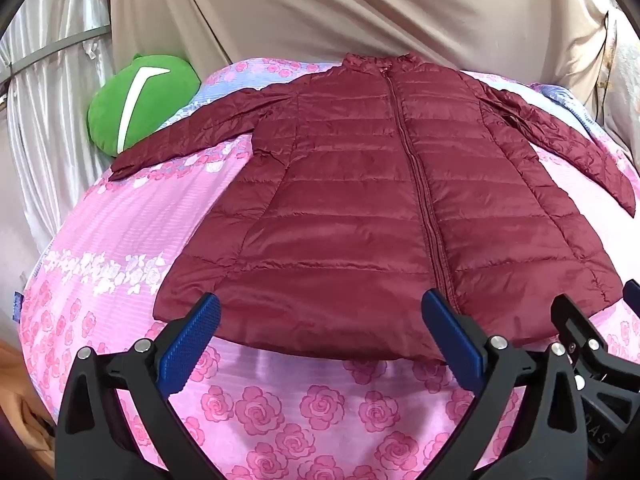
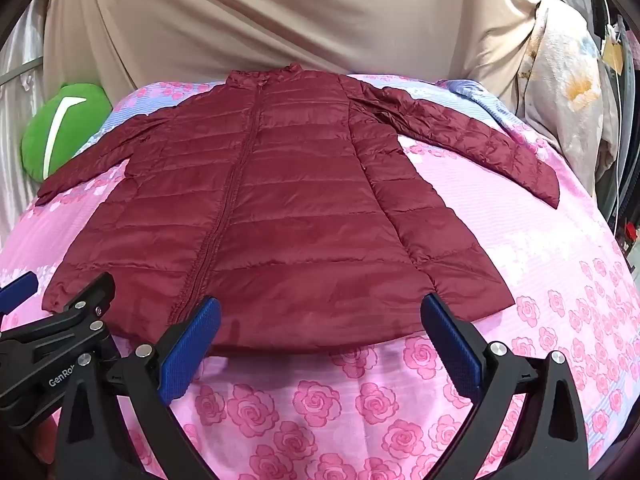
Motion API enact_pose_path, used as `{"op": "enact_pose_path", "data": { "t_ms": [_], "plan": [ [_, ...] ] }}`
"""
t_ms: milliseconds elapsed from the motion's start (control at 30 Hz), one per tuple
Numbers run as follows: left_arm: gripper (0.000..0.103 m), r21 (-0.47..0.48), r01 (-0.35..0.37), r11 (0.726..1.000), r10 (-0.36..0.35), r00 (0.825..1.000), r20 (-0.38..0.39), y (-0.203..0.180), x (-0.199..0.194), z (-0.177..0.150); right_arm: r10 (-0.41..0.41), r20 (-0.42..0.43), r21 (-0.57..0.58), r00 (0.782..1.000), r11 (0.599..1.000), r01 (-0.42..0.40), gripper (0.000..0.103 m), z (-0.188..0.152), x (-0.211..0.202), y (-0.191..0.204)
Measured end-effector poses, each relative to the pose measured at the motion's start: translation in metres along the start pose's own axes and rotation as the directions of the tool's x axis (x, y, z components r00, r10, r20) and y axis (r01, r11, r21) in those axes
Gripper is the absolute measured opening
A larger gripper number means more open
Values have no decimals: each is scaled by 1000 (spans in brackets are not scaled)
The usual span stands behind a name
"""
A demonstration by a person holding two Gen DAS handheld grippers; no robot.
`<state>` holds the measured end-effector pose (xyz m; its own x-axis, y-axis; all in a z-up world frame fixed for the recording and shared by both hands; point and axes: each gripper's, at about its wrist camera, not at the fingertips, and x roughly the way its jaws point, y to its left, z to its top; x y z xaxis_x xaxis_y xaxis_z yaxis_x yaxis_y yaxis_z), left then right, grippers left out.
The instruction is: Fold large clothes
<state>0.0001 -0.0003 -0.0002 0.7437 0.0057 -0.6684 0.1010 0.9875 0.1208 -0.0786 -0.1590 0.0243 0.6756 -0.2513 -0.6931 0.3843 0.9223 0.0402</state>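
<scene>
Left and right wrist views, both tilted down over the bed. I had the maroon quilted jacket (image 1: 360,200) as my landmark: it lay face up and spread flat on the pink rose-print bedspread (image 1: 280,408), zipper (image 1: 416,184) closed and running from the collar at the far side to the hem at the near side. Both sleeves were stretched outward from the shoulders and rested on the bedspread — one toward the green cushion (image 1: 140,104), the other toward the opposite edge of the bed.

The left gripper (image 1: 320,320) hovered just above the jacket's near hem, on the cushion side of the zipper; its blue pads (image 1: 192,344) stood wide apart and released, and I saw no fabric pinched between them. The right gripper (image 2: 320,320) hovered at the same hem on the other side of the zipper (image 2: 236,184), equally spread — nothing grasped. In the right wrist view the jacket (image 2: 288,200) filled the middle of the bedspread (image 2: 360,408), with the left gripper's black frame showing beside the hem corner at the picture's left edge.

Beyond the jacket's collar hung a beige draped sheet (image 1: 340,12). The green cushion (image 2: 60,128) sat past the tip of one sleeve, against pale curtain fabric. Past the other sleeve a floral cloth (image 2: 568,92) hung at the bed's far corner.
</scene>
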Motion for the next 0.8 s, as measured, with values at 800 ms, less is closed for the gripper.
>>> {"op": "enact_pose_path", "data": {
  "t_ms": [800],
  "plan": [
    [97,-4,3,1000,-3,1000,-3,0,0,0,-1,-4,2,1000,1000,1,98,0,4,0]
  ]
}}
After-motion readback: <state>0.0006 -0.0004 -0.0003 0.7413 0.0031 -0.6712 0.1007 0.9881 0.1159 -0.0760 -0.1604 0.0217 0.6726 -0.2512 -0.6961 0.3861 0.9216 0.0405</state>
